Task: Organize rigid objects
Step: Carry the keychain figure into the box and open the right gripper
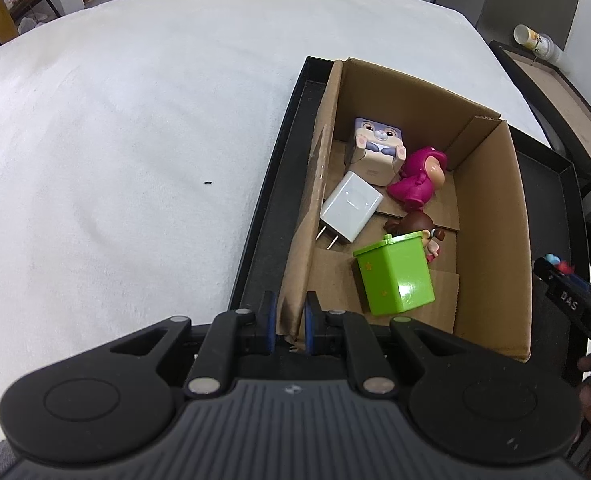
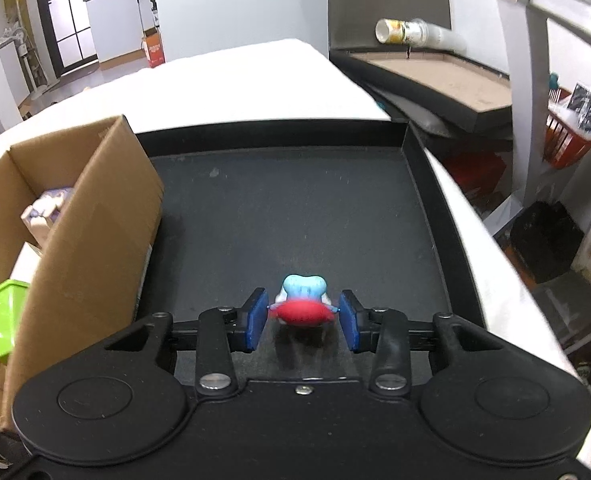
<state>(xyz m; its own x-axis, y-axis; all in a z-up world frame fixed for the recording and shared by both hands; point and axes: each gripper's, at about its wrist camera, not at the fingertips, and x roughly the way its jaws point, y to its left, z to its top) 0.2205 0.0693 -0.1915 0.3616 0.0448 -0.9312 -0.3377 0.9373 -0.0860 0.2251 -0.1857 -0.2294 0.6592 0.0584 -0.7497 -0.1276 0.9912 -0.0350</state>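
Our right hand-held gripper (image 2: 301, 318) pinches the small figurine (image 2: 303, 300) on the black tray (image 2: 295, 208); our left (image 1: 289, 320) clamps the cardboard box (image 1: 491, 240) wall. The rounded figurine may slip out.

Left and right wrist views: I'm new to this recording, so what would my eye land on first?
The open cardboard box in the black tray draws the eye, with a green container, a pink figurine and a white charger inside. The left gripper pinches the box's near wall, while the right gripper clamps a blue-and-red toy over the tray's bare floor.
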